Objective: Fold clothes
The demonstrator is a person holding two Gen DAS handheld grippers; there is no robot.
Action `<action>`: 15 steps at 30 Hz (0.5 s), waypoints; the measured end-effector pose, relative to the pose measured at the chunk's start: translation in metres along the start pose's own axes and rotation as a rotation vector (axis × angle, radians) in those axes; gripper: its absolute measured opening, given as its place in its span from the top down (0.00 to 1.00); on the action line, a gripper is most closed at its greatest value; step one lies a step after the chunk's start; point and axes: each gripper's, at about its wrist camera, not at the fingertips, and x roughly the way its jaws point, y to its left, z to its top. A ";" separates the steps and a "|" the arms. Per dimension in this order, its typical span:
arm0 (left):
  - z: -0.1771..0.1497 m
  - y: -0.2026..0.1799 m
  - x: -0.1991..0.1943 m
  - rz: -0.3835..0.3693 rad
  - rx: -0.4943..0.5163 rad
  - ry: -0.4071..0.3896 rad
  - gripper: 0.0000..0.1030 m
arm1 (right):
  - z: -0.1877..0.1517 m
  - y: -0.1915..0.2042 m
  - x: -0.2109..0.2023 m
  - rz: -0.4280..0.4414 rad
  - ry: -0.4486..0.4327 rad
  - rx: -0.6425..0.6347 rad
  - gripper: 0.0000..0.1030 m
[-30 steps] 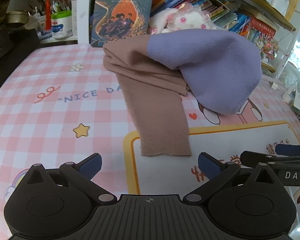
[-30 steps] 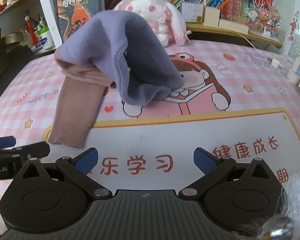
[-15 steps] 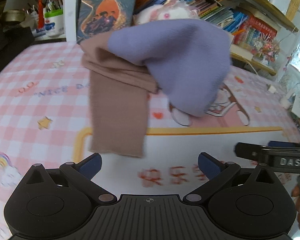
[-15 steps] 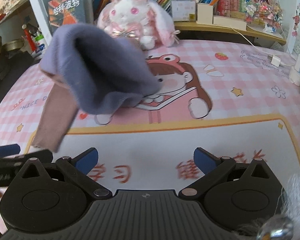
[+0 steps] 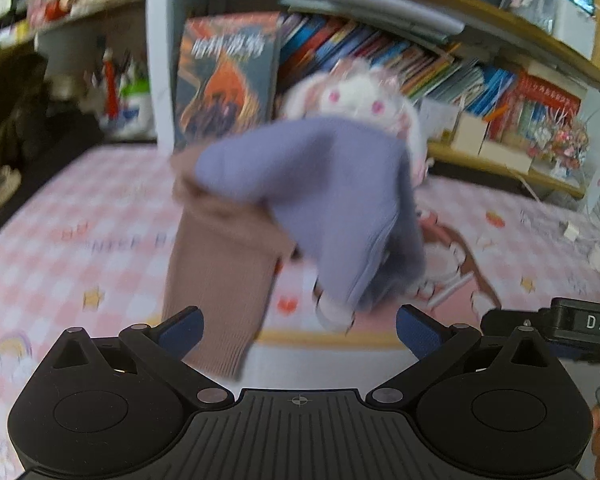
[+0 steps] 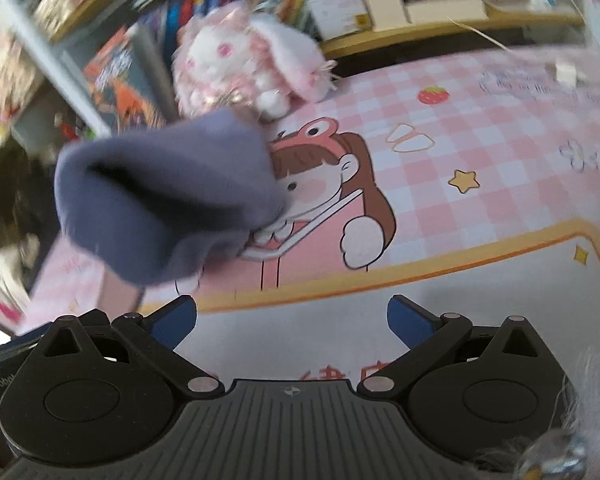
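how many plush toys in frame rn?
1: the white-and-pink plush rabbit at the back of the pink checked table mat, behind the purple-and-brown knit garment. Shelves are blurred, so others may be hidden.

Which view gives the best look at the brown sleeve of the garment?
The left wrist view: the brown sleeve hangs down full length below the purple body, though blurred. The right wrist view shows only a blurred sliver of it under the purple fabric.
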 end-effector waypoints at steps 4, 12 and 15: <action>0.016 -0.016 0.011 0.002 0.033 -0.021 0.00 | 0.009 -0.020 -0.001 0.062 -0.003 0.143 0.00; 0.031 -0.038 0.050 0.119 0.124 -0.042 0.48 | 0.022 -0.052 0.006 0.255 0.032 0.479 0.00; 0.035 -0.026 0.050 0.111 0.077 -0.005 0.97 | 0.025 -0.052 0.014 0.329 0.034 0.564 0.01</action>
